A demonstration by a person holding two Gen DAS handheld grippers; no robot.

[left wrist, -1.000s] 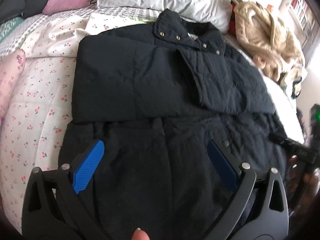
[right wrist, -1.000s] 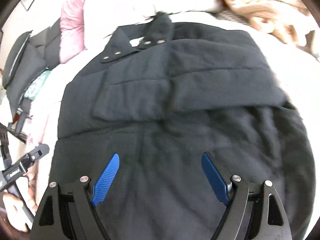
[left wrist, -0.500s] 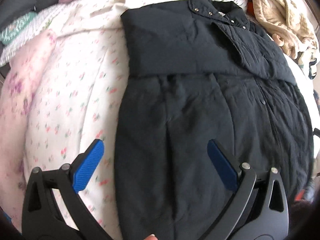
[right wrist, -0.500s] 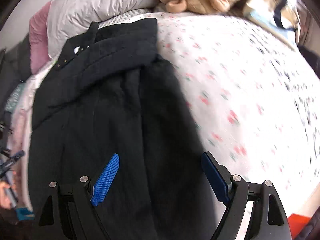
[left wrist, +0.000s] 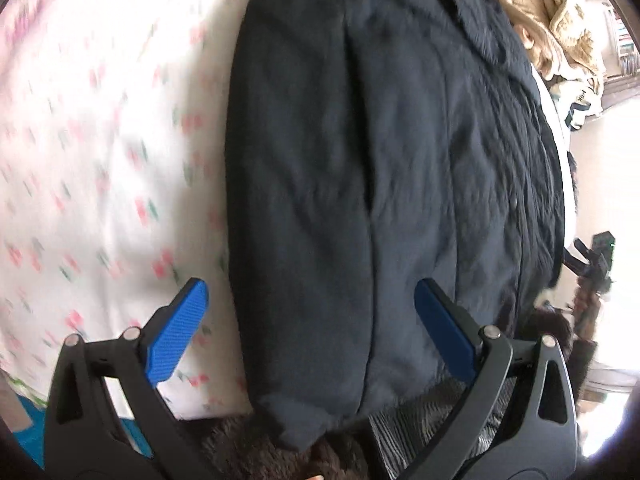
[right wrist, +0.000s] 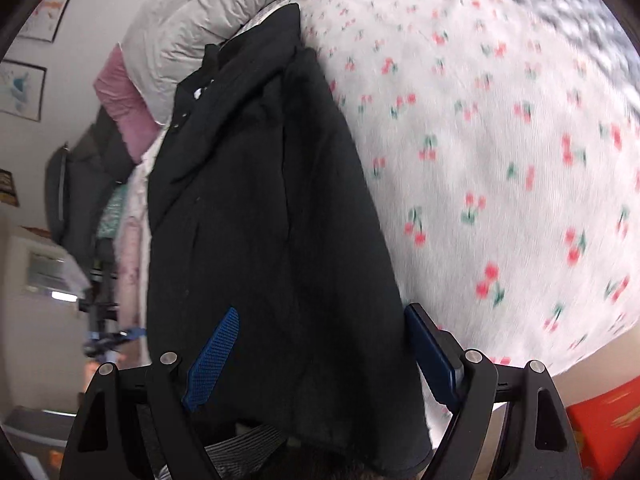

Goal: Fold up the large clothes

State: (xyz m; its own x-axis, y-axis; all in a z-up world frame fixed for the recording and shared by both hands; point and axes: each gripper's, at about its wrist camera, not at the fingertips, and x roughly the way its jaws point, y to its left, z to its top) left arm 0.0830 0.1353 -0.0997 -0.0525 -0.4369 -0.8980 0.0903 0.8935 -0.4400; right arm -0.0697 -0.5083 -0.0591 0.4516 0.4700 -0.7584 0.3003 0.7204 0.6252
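Observation:
A large dark navy padded jacket (left wrist: 360, 184) lies flat on a cherry-print bedspread (left wrist: 100, 152), collar far, hem near me. My left gripper (left wrist: 312, 332) is open and empty, low over the hem's left corner, straddling the jacket's left edge. In the right wrist view the jacket (right wrist: 260, 220) runs away from me with its right edge against the bedspread (right wrist: 500, 140). My right gripper (right wrist: 324, 356) is open and empty over the hem's right corner. The hem hangs at the bed's near edge.
A grey-white pillow (right wrist: 208, 28) and a pink pillow (right wrist: 124, 100) lie at the bed's head. A beige fluffy garment (left wrist: 552, 28) lies at the far right. An orange-red box (right wrist: 604, 428) sits beside the bed. Furniture stands at the left (right wrist: 40, 272).
Both grippers pulled back from the jacket's middle and spread apart, left to the hem's left corner, right to the hem's right corner. Both stay open. The jacket has not moved.

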